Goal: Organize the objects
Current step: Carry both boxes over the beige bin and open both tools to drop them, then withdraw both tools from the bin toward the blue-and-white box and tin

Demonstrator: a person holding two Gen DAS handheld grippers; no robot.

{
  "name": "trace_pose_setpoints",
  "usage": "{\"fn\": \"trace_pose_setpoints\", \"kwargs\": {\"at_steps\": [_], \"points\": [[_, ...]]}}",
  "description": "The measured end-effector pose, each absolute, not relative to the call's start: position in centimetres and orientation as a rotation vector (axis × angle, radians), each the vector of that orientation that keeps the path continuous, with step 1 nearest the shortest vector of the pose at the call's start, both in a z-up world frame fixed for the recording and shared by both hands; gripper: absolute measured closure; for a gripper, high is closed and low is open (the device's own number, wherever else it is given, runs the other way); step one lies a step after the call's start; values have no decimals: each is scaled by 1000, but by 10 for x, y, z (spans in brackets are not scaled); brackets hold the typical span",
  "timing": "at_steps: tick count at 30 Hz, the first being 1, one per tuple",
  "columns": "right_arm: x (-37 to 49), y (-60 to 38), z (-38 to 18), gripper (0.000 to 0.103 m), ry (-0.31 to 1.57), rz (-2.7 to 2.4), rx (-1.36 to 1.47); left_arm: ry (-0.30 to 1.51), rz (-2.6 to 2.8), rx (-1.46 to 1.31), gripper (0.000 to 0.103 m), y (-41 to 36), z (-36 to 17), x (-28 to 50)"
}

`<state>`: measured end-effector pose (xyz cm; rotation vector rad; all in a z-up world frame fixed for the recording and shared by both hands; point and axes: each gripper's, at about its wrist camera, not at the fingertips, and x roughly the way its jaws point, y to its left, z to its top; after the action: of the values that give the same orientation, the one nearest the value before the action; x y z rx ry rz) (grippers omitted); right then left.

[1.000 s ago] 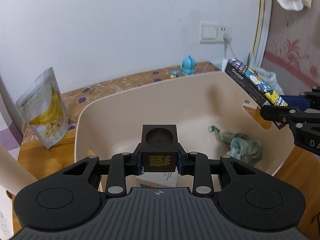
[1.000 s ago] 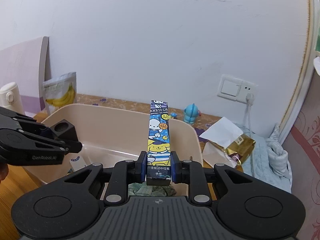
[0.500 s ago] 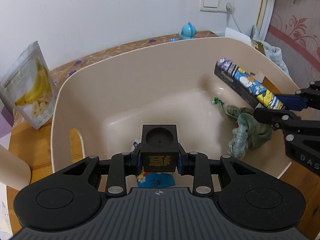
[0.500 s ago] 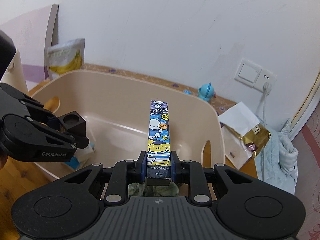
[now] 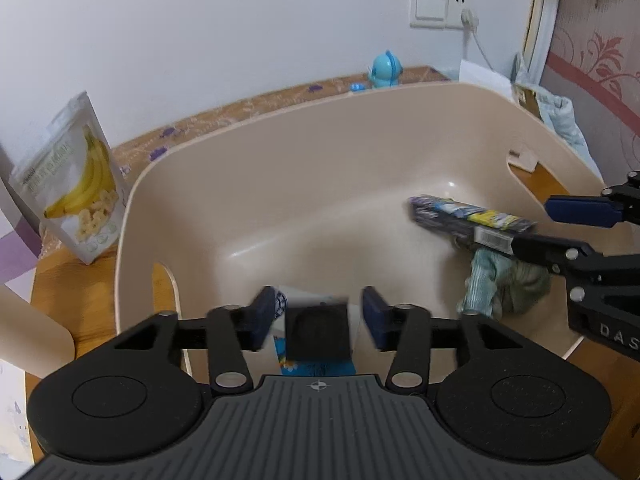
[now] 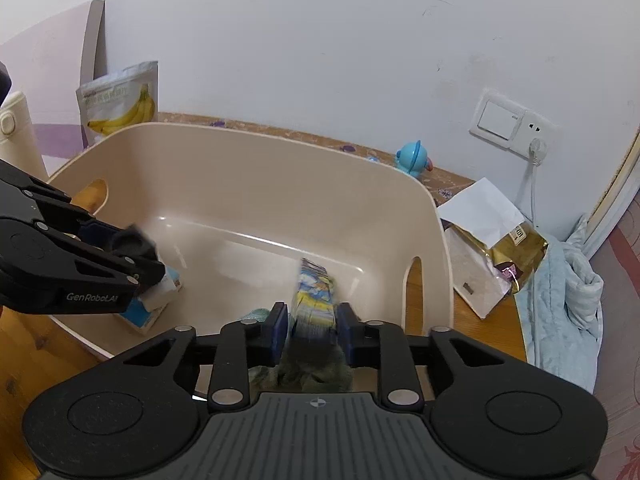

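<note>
Both grippers over the beige bin (image 5: 304, 152), jaws parted, items loose between the pads.
Left gripper (image 5: 318, 316) open around blurred black cube (image 5: 318, 334), above a blue-white carton (image 6: 154, 300). Right gripper (image 6: 313, 330) open, cartoon pen box (image 6: 314, 300) between the pads, over green cloth (image 5: 504, 284). Only the left view shows the box's barcode end; only the right shows a gold pouch (image 6: 516, 252) outside the bin.

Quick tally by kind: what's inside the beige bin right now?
Black cube: 1
Cartoon pen box: 1
Green cloth: 1
Blue-and-white carton: 1
Total in the beige bin: 4, two just dropping from open tools.
</note>
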<state>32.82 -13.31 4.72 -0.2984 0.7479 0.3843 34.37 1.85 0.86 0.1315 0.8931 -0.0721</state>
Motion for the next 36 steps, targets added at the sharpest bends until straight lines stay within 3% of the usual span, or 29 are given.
{"fn": "trace_pose_setpoints", "kwargs": {"at_steps": [4,8,10,12,16,36], "points": [[322,-140,58,32,708,360,-286,834,-40,119,27,20,22,336],[314,-151,72,20,671,358,-261,776,-45,76,18,24,42,326],[309,-157,79,9,652,361,-249,755,-47,61,15,23,50,322],[303,-162,85,5,631,356,-243,734,-41,53,13,24,58,316],[292,-170,95,0,601,347,-237,702,-30,53,12,25,71,304],[235,-190,110,0,551,317,-283,627,5,97,11,32,83,235]]}}
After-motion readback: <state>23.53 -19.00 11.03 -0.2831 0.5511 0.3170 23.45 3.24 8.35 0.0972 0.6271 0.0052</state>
